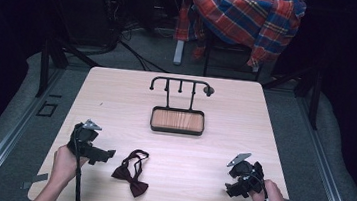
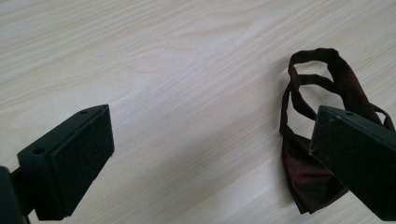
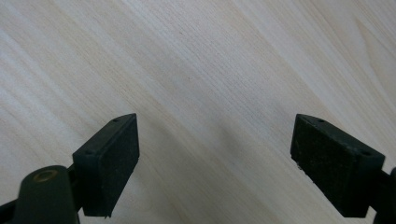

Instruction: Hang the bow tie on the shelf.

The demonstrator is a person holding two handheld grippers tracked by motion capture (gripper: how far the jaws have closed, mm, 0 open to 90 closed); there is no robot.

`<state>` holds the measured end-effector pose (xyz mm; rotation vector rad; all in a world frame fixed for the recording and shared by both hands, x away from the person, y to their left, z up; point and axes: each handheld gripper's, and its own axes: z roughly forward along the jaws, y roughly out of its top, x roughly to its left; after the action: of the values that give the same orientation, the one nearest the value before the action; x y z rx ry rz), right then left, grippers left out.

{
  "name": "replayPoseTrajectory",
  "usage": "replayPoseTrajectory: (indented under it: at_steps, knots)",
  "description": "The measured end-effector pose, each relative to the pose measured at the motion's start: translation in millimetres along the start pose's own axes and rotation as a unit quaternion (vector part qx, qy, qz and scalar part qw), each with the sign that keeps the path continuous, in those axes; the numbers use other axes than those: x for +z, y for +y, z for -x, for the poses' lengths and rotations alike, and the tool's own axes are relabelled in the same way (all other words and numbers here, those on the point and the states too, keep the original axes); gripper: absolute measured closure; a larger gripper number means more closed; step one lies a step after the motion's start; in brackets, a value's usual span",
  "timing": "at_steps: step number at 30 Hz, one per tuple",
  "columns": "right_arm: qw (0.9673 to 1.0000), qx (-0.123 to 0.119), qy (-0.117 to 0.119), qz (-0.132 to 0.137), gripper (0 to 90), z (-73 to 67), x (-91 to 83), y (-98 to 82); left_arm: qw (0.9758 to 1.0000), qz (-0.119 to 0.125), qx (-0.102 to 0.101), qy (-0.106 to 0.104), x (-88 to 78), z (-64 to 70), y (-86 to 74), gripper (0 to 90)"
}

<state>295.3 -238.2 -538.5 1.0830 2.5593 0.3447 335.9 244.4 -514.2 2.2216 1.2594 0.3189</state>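
we hold the left gripper [image 1: 106, 155] low over the near left part of the table [image 1: 117, 94], its jaws spread wide with nothing between them. the dark red bow tie [image 1: 131, 173] lies flat on the wood just to the right of that gripper, close to the near edge, its thin strap looped on the far side of the bow. in the left gripper view the bow tie [image 2: 312, 135] sits by the right-hand jaw, which covers part of the bow; the pads do not press on the cloth, and bare wood fills the gap between them.

our right gripper [image 1: 230, 182] hovers over the near right part of the table, well apart from the bow tie. its jaws are released too, standing wide over plain wood grain in the right gripper view.

farther off, near the middle of the table, stands a small black stand [image 1: 180, 84] with hooks over a wooden tray [image 1: 177, 121]. beyond the far edge a red plaid cloth [image 1: 251, 15] hangs over a chair.
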Motion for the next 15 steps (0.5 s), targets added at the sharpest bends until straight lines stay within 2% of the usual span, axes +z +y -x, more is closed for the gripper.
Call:
replayPoseTrajectory:
  at_steps: [3, 14, 15]
  knots:
    - [1.0000, -0.004, 0.000, -0.003, 15.2, -0.2, -0.5, 0.1, 0.9999, 0.014, -0.002, -0.003, -1.4, -1.1, 0.0, 0.0]
    - [1.0000, -0.005, 0.003, -0.007, 15.2, -1.0, 0.6, 0.2, 0.9995, 0.033, 0.001, -0.002, -3.0, -5.0, -0.5, 0.0]
    - [1.0000, 0.001, 0.003, -0.003, 15.2, -1.5, 1.8, 0.0, 0.9994, 0.035, 0.004, -0.004, -3.1, -4.9, -0.7, 0.0]
